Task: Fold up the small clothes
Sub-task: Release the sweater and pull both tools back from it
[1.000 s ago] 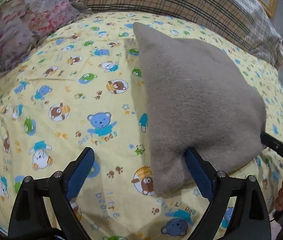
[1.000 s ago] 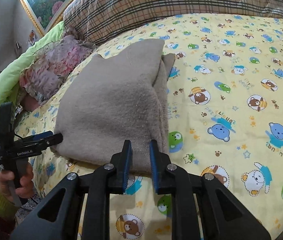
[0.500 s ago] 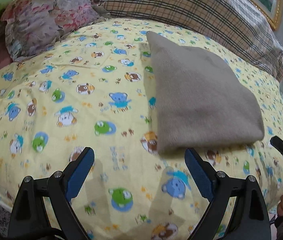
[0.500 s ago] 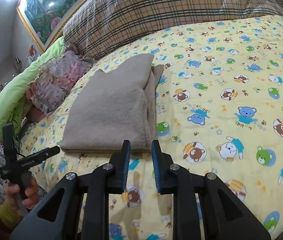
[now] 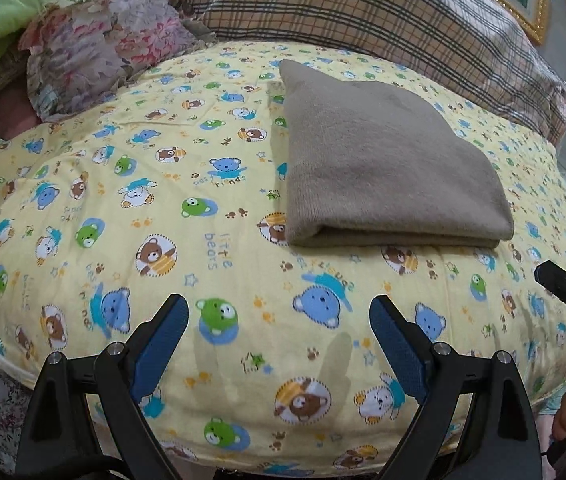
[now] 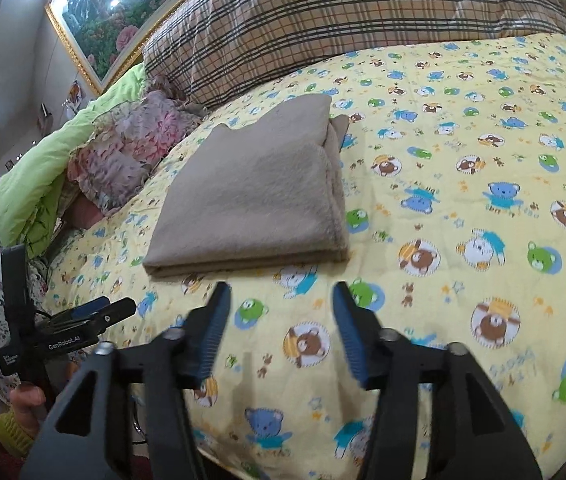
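Since the brown garment [image 5: 387, 168] lies folded flat near the bed's [image 5: 123, 216] front edge, this piece looks done, with the left tongs [image 5: 279, 330] wide open and empty and the right tongs [image 6: 279, 320], jaws just opened, holding nothing.

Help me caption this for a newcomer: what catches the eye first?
A folded beige cloth lies flat in the middle of the yellow bear-print sheet. Both grippers, left and right, hang open over the sheet just short of it, holding nothing. A plaid pillow lies behind it.
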The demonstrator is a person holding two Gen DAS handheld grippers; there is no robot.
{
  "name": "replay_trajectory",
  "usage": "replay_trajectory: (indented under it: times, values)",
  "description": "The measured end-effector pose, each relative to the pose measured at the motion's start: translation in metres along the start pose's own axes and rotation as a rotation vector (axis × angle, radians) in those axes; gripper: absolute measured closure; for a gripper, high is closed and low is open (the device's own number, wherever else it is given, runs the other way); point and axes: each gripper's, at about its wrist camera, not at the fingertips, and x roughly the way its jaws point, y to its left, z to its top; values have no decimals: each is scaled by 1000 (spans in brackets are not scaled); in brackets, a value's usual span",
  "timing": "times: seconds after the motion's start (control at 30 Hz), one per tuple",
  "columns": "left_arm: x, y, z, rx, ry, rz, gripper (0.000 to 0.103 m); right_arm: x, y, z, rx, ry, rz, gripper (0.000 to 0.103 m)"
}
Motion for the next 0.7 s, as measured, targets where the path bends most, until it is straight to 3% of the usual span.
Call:
replay_trajectory:
  times: [0.17,0.33,0.43,0.57,0.7]
  values:
    - [-6,-8,-10,62,-17,31,10,-4,12,-14,-61,-7,-33,28]
    - [-18,-11,-11,82,-52,14,10,-7,20,-19,-107,-16,-51,27]
    - [-28,-13,-8,96,-80,20,10,-15,29,-16,-147,-52,-66,24]
    - [-45,-17,0,103,-131,29,10,-28,43,-8,-219,-106,-42,13]
    - [-60,-20,11,112,-206,27,1,-38,54,2,-274,-153,-22,2]
